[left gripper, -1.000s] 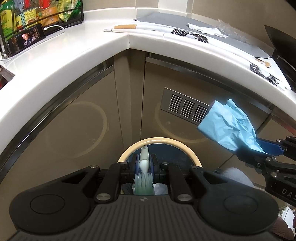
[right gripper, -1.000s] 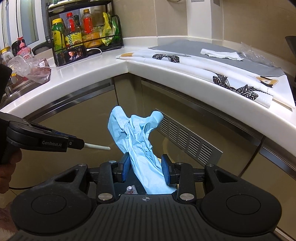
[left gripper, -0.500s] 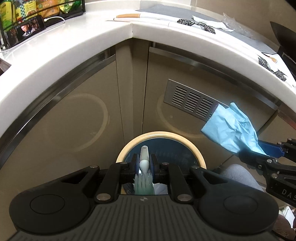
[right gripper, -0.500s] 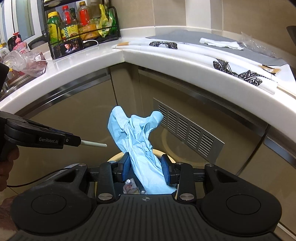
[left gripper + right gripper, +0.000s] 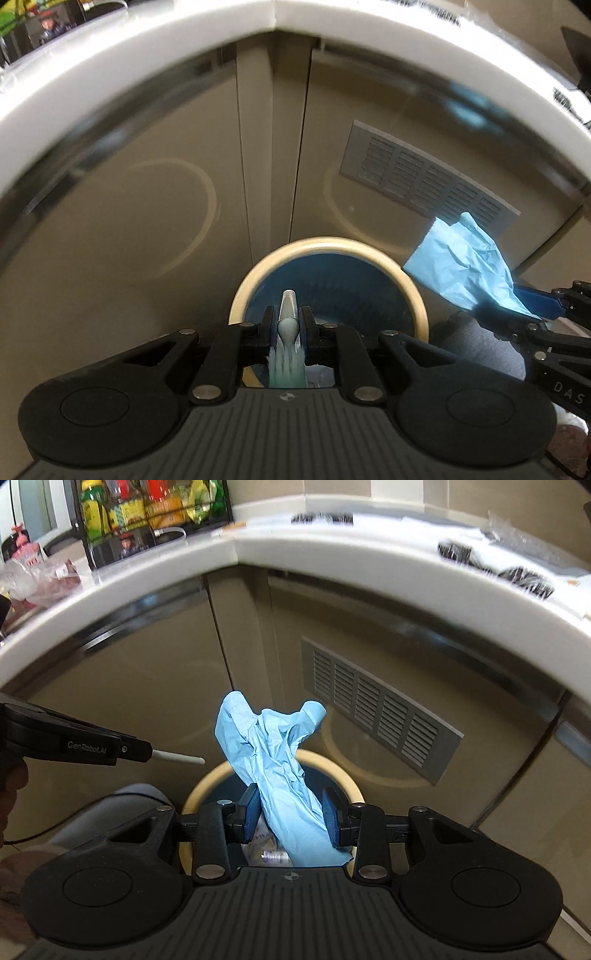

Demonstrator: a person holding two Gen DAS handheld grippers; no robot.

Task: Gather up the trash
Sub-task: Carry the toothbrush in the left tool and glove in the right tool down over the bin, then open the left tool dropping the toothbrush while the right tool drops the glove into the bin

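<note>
My left gripper [image 5: 287, 325] is shut on a white toothbrush [image 5: 287, 334] with pale green bristles and holds it over a round bin [image 5: 413, 291] with a cream rim and a blue liner. My right gripper [image 5: 291, 814] has its jaws parted around a crumpled blue glove [image 5: 273, 753], which stands up between the pads above the same bin [image 5: 347, 779]. The glove also shows in the left wrist view [image 5: 465, 269], at the bin's right rim. The toothbrush handle [image 5: 179, 756] shows in the right wrist view. Some trash [image 5: 271, 854] lies inside the bin.
Beige cabinet doors with a grey vent grille [image 5: 373, 705] stand behind the bin, under a white countertop [image 5: 332, 554]. A black rack of bottles [image 5: 147, 513] and a plastic bag [image 5: 33, 579] are on the counter. Patterned white items [image 5: 517, 576] lie at its right.
Both grippers have moved down and closer to the bin. The right gripper's jaws have spread apart around the blue glove. The left stays shut on the toothbrush.
</note>
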